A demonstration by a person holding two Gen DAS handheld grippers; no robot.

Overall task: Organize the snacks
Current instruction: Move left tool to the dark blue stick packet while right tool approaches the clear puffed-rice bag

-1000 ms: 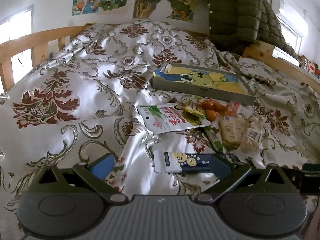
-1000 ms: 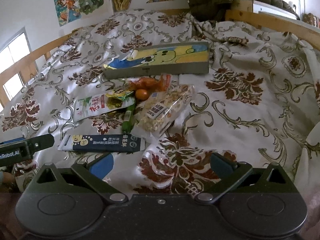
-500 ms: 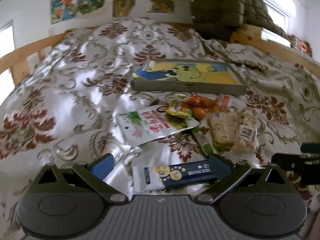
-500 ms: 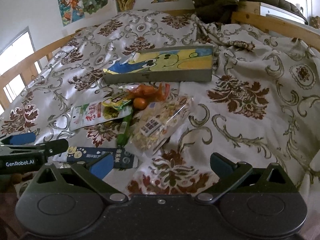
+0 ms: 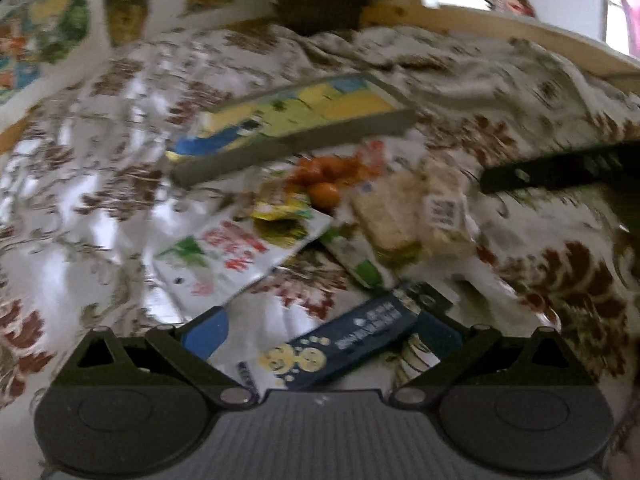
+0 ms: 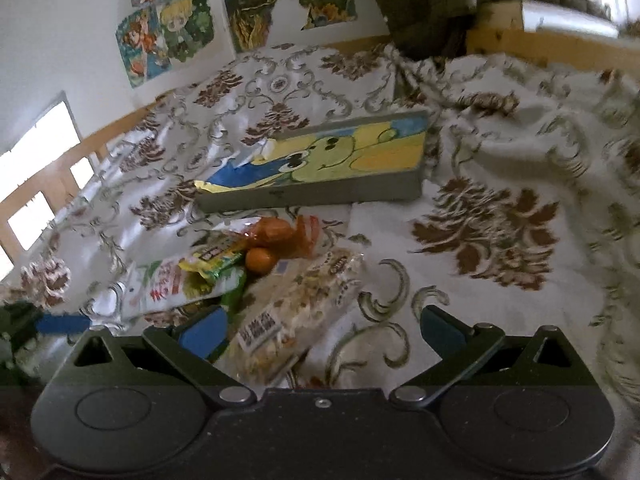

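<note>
The left tool is hovering wide open over a dark blue snack packet lying on the bed's patterned bedspread, with the packet lying between its spread fingers and nothing gripped. The right tool is likewise standing wide open and holding nothing, its fingers flanking a clear bag of puffed snacks. Beyond, a white-and-green pouch, a small yellow packet and a bag of oranges are crowding together, just in front of a flat grey box with a cartoon lid. The left view is badly blurred.
</note>
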